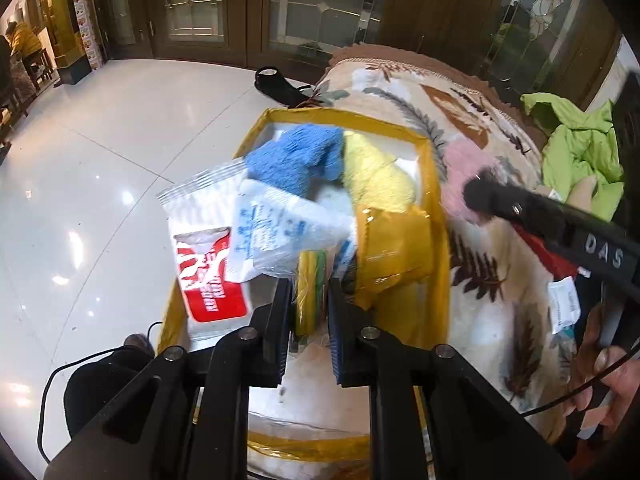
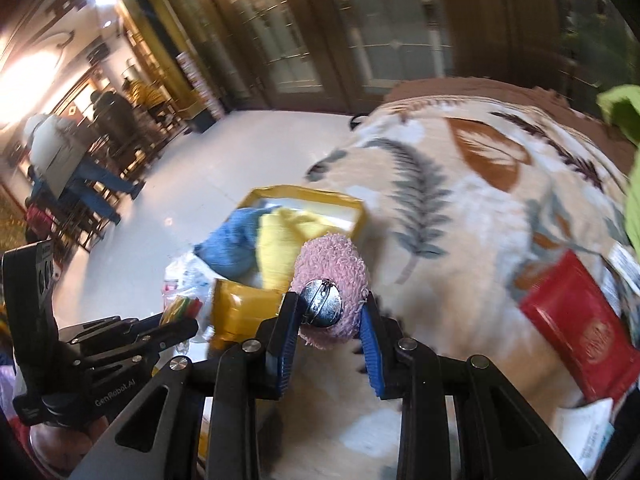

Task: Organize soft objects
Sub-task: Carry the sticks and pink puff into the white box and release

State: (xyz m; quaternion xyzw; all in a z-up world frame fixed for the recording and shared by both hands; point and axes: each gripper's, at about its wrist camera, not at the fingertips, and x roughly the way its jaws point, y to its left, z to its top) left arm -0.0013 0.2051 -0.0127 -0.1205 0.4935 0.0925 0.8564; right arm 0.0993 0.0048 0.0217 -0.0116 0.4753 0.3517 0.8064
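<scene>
My left gripper [image 1: 310,306] is shut on a clear-wrapped pack of yellow and green sponges [image 1: 309,272], held over the near end of a yellow-taped box [image 1: 434,184]. A blue towel [image 1: 296,160] and a yellow towel [image 1: 376,176] lie in the box. A red-and-white packet [image 1: 208,276] and a clear packet with blue print [image 1: 276,228] stick up at its left side. My right gripper [image 2: 331,304] is shut on a pink fluffy piece [image 2: 332,256] with a round metal pin back [image 2: 321,303], just right of the box [image 2: 304,194]. The left gripper [image 2: 186,326] shows at lower left.
The box rests on a leaf-patterned blanket [image 1: 480,120] at its floor-side edge. A red flat box [image 2: 572,336] and white packets lie on the blanket at the right; a green garment [image 1: 580,148] lies beyond. Glossy white floor [image 1: 100,160] spreads to the left, with people far off.
</scene>
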